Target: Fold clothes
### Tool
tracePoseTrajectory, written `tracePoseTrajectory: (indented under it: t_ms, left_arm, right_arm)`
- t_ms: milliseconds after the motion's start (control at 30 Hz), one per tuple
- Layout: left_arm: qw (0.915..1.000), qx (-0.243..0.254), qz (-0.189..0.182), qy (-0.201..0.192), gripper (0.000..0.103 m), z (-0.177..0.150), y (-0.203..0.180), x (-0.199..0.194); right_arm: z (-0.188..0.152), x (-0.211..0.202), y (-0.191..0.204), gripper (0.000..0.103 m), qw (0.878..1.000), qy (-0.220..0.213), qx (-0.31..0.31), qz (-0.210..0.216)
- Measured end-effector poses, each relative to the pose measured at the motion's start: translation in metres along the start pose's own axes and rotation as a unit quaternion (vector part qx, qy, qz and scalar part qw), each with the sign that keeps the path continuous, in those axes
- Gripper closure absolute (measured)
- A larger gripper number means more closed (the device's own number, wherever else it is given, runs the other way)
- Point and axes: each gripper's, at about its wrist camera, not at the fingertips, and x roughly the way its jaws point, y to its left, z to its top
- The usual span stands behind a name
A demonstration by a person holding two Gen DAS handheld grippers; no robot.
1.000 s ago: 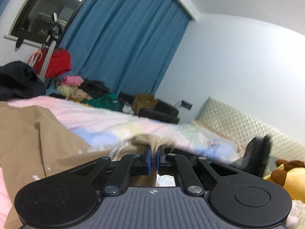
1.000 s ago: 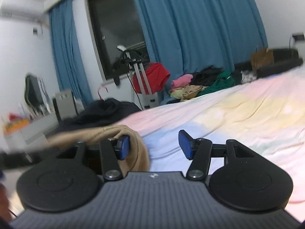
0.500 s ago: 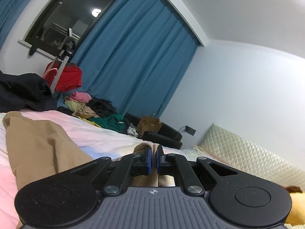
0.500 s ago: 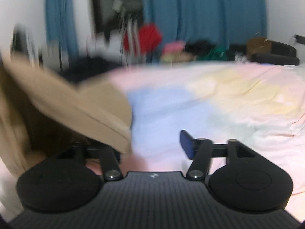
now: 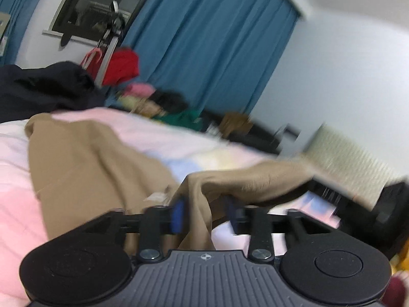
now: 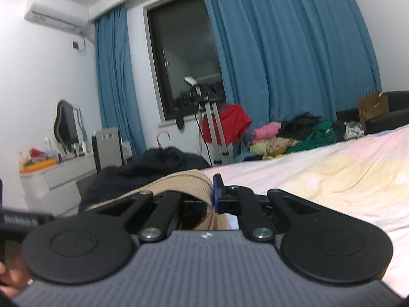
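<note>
Both tongs: left tongs (image 5: pixel 204 213) blurred, spread apart around tan garment (image 5: pixel 84 168); right tongs (image 6: pixel 204 199) clamp its ribbed hem, one finger hidden.

The left view is blurred by motion, so the headboard (image 5: pixel 352 163) is smeared. In the right view, tan cloth (image 6: pixel 179 184) hides one finger (the left one) of the right gripper (image 6: pixel 202 199).

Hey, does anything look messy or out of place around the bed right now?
Yes: a jumbled heap of pink, black and green clothes lies unfolded beyond the pastel bed, below the blue curtain.
</note>
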Motion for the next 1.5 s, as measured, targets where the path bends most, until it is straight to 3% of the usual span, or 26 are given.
tracePoseTrajectory:
  t_ms: [133,233,400,467,567,667,700,800,933,1067,1167,1267,1433,1500]
  left_arm:
    - [0.9978,0.053,0.013,0.039,0.054,-0.016,-0.020,0.007]
    - [0.9910,0.109,0.034,0.070,0.045,-0.033,-0.040,0.007]
    - [0.9718,0.184,0.078,0.125,0.044,-0.067,-0.067,0.013]
    - [0.9593,0.212,0.111,0.150,0.045,-0.082,-0.072,0.020]
    - [0.9483,0.229,0.149,0.162,0.057,-0.092,-0.068,0.030]
    - [0.9540,0.188,0.184,0.143,0.091,-0.083,-0.053,0.026]
    - [0.9587,0.164,0.191,0.131,0.097,-0.075,-0.045,0.019]
    - [0.9736,0.098,0.193,0.072,0.099,-0.040,-0.020,-0.013]
    - [0.9852,0.017,0.170,-0.009,0.099,0.004,0.013,-0.055]
    - [0.9764,0.017,0.215,-0.015,0.099,0.042,0.039,-0.047]
    - [0.9602,0.071,0.269,0.024,0.099,0.051,0.050,-0.004]
    - [0.9478,0.108,0.296,0.051,0.098,0.037,0.062,0.044]
    - [0.9524,0.098,0.285,0.044,0.086,0.017,0.078,0.059]
    - [0.9527,0.100,0.286,0.022,0.069,0.016,0.080,0.050]
  right_arm:
    - [-0.005,0.000,-0.001,0.095,1.000,0.023,0.013,-0.013]
    - [-0.002,0.009,-0.011,0.095,0.999,0.031,0.030,-0.019]
    - [-0.004,0.016,-0.020,0.095,0.998,0.035,0.044,-0.033]
    - [-0.004,0.016,-0.024,0.095,0.997,0.038,0.051,-0.035]
    - [-0.004,0.015,-0.028,0.095,0.997,0.038,0.059,-0.034]
    - [-0.005,0.014,-0.029,0.095,0.997,0.043,0.059,-0.039]
    - [-0.006,0.014,-0.030,0.095,0.996,0.047,0.058,-0.041]
    - [-0.008,0.016,-0.034,0.095,0.995,0.066,0.058,-0.050]
    - [-0.019,0.028,-0.040,0.095,0.988,0.130,0.073,-0.040]
    - [-0.032,0.041,-0.038,0.095,0.977,0.189,0.098,0.001]
    - [-0.037,0.046,-0.031,0.095,0.973,0.206,0.098,0.022]
    - [-0.036,0.047,-0.030,0.095,0.972,0.203,0.109,0.040]
    - [-0.034,0.046,-0.049,0.095,0.962,0.172,0.196,0.076]
    - [-0.032,0.046,-0.051,0.095,0.960,0.154,0.217,0.083]
